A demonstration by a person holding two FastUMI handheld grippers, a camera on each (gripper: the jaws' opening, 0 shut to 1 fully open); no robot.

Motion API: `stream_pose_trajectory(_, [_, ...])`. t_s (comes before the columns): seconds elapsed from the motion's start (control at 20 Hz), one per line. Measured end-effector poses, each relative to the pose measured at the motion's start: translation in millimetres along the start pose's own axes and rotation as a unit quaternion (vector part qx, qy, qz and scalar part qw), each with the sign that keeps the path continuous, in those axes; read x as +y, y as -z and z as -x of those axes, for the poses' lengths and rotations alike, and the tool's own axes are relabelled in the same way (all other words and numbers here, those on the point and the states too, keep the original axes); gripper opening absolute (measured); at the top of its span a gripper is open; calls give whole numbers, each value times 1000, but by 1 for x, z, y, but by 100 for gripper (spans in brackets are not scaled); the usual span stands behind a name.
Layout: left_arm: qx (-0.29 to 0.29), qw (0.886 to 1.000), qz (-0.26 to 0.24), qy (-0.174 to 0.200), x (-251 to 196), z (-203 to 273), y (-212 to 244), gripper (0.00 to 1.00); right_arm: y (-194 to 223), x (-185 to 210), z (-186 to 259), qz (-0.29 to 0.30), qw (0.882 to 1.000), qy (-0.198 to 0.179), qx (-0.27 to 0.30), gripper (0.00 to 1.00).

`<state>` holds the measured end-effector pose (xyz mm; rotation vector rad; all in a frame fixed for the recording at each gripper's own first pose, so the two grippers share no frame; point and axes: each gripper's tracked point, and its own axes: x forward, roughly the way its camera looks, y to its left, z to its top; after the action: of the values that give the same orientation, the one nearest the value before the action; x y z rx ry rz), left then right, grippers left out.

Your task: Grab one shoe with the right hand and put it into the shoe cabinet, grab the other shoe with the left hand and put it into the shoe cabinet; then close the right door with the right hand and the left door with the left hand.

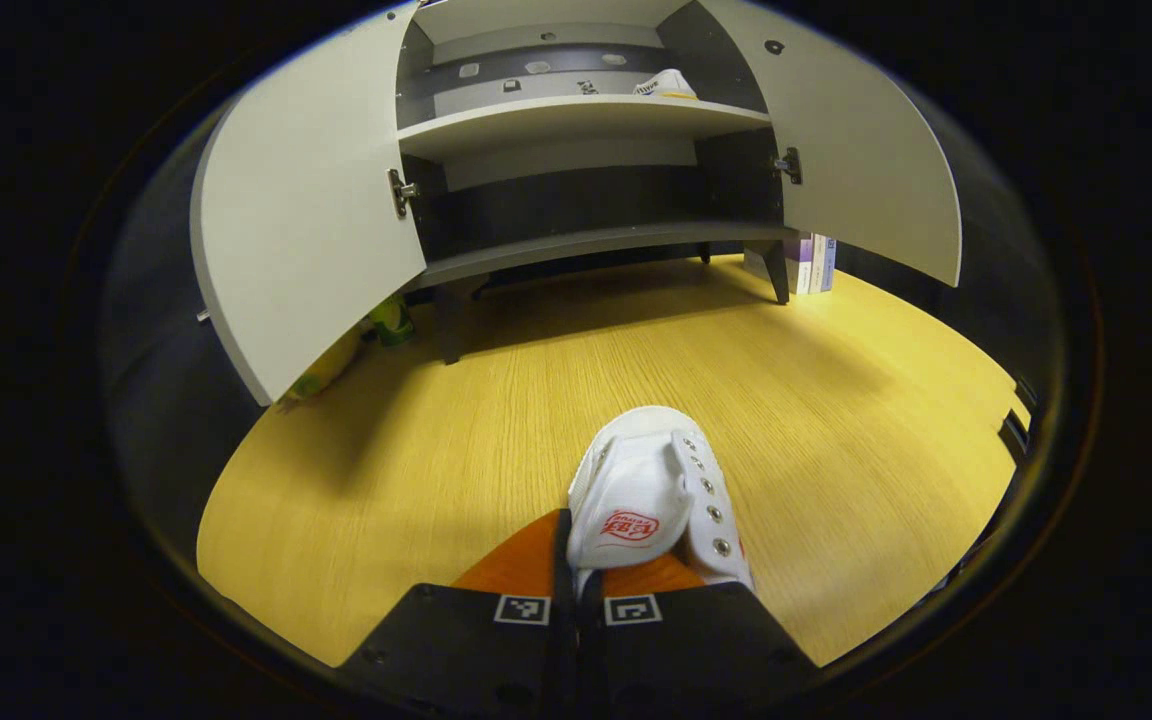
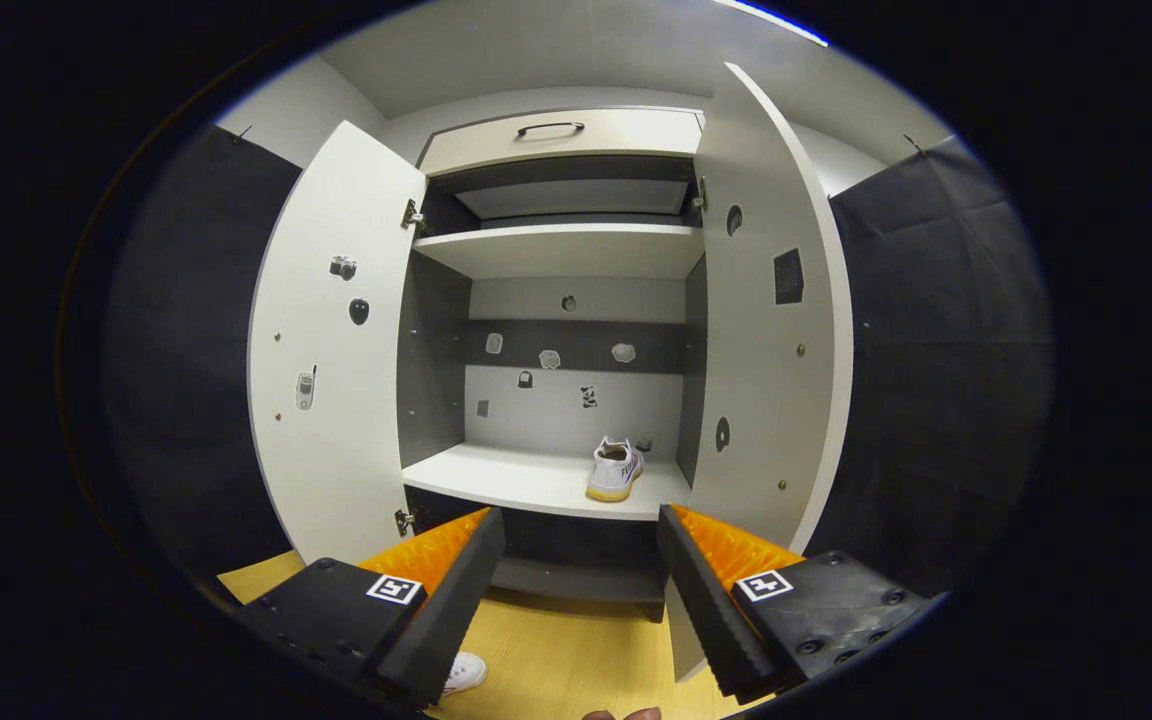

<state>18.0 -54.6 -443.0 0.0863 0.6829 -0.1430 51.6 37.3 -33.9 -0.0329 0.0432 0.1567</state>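
While the left claw pinches the white shoe by its heel over the wood floor, right claw gapes empty; second shoe sits on cabinet shelf, both doors open.

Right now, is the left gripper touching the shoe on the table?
Touching: the left gripper view shows the left gripper jaws closed on the white shoe's heel.
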Motion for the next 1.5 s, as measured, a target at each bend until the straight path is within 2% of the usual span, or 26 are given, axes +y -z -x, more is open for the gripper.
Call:
stream_pose_trajectory(0.15, [-2, 1000, 13, 1, 3, 16, -28, 5, -2, 4, -4, -14, 1000, -4, -3, 98])
stream_pose_trajectory(0.25, [-20, 1000, 11, -11, 12, 31, -58, 5, -2, 4, -5, -21, 1000, -5, -4, 98])
stream_pose_trajectory(0.4, [-31, 999, 39, -11, 16, 50, -107, 5, -4, 2, -8, -43, 999, -5, -5, 98])
stream_pose_trajectory(0.65, [-61, 995, 80, -12, 24, 78, -215, 5, 0, -17, -4, -59, 998, 2, -1, 98])
stream_pose_trajectory(0.8, [-91, 991, 91, -38, 40, 80, -286, 5, 2, -30, 1, -62, 998, 10, 1, 98])
stream_pose_trajectory(1.05, [-132, 981, 124, -65, 62, 58, -397, 5, 8, -52, 9, -75, 997, 17, 3, 98])
stream_pose_trajectory(1.15, [-145, 978, 122, -84, 74, 45, -436, 5, 13, -58, 10, -77, 997, 16, 7, 97])
stream_pose_trajectory(1.4, [-139, 975, 138, -105, 87, -9, -505, 5, 19, -71, 13, -89, 996, 13, 10, 98])
stream_pose_trajectory(1.5, [-133, 975, 120, -129, 98, -34, -523, 5, 22, -78, 12, -84, 996, 12, 11, 98])
